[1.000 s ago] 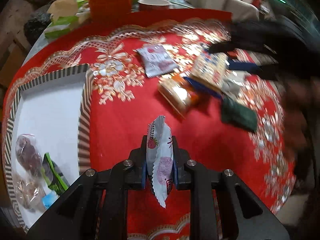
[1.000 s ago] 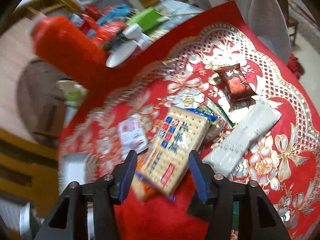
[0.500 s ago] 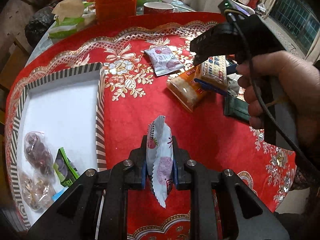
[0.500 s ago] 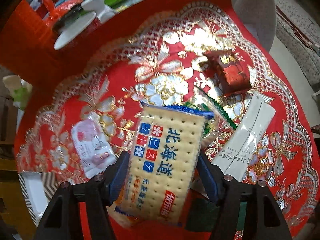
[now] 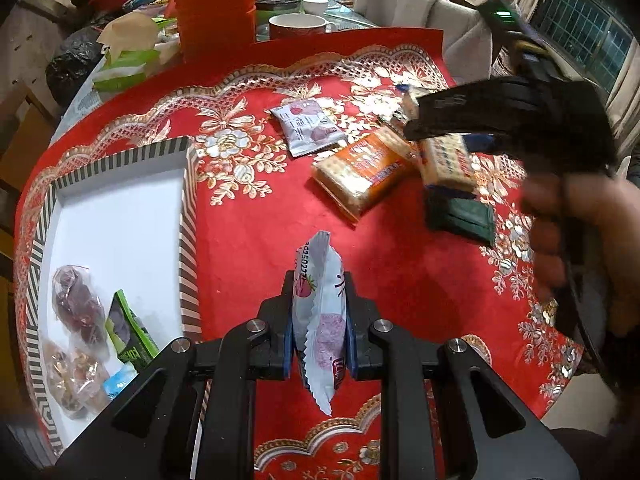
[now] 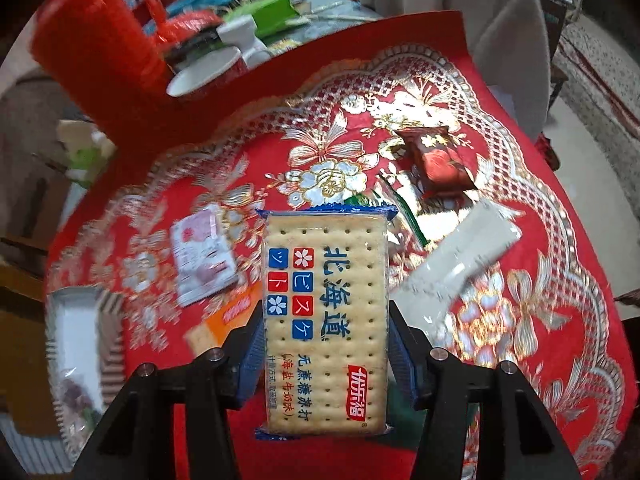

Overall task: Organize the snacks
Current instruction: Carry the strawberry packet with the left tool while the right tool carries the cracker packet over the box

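Note:
My left gripper (image 5: 319, 285) is shut on a white snack packet (image 5: 320, 344) with pink print, held upright above the red cloth, right of the striped tray (image 5: 188, 216). The tray holds several wrapped snacks in its near corner. My right gripper (image 6: 325, 318) has its jaws closing on a cracker pack (image 6: 326, 280) with blue lettering; the pads press its long sides and it hangs clear of the cloth. In the left wrist view that cracker pack (image 5: 446, 160) hangs over an orange cracker pack (image 5: 360, 172) and a dark green packet (image 5: 460, 216).
Loose on the cloth: a white-and-pink packet (image 6: 204, 256), a red packet (image 6: 438, 160), a long white packet (image 6: 452, 264). Behind stand a stack of orange tubs (image 5: 216, 4), a bowl (image 5: 298, 26) and a covered chair (image 5: 420, 4). A hand (image 5: 580, 240) grips the right tool.
The right gripper came down around the cracker pack, closed on it and lifted it off the pile. The left gripper keeps its packet and has barely moved.

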